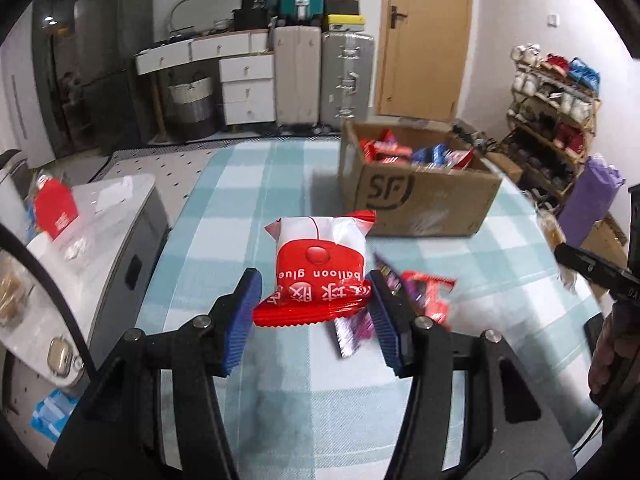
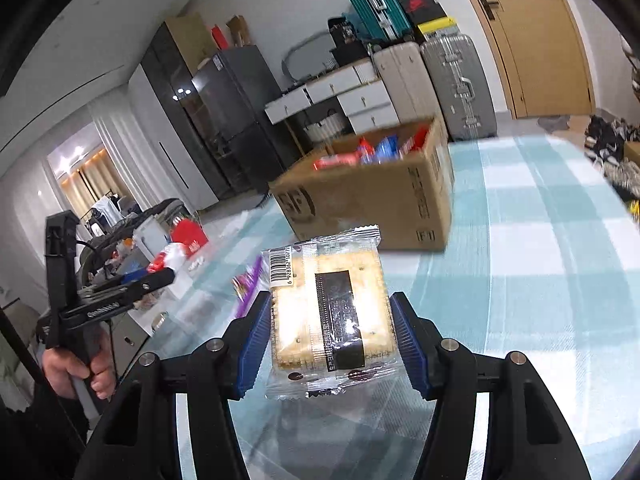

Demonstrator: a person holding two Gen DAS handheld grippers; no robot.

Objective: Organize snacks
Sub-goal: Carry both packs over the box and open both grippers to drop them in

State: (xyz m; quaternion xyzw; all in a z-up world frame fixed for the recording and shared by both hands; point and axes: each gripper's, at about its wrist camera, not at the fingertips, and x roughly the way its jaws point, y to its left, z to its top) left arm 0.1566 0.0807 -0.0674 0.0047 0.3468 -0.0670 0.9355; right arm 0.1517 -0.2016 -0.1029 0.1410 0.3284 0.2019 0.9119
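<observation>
Two packs were in your grippers, one in each. Your left gripper (image 1: 314,304) had its jaws closed partway on the red and white pack (image 1: 320,266), pinching its lower end, and held it up over the near middle of the table (image 1: 248,200). That pack looked puffy, soft and light, so a squeeze low on the body seemed right; the shiny wrap could slip. Your right gripper (image 2: 330,340) had its jaws closed partway on the clear cracker pack (image 2: 330,316), gripping both long sides. Those crackers looked stiff but easy to break, so a gentle hold on the sides seemed best. One cardboard box (image 1: 416,196) stood near the far right edge of the table, with several snacks already inside. Two more packs, one purple (image 1: 356,332) and one red (image 1: 430,296), lay on the table by the left gripper.
</observation>
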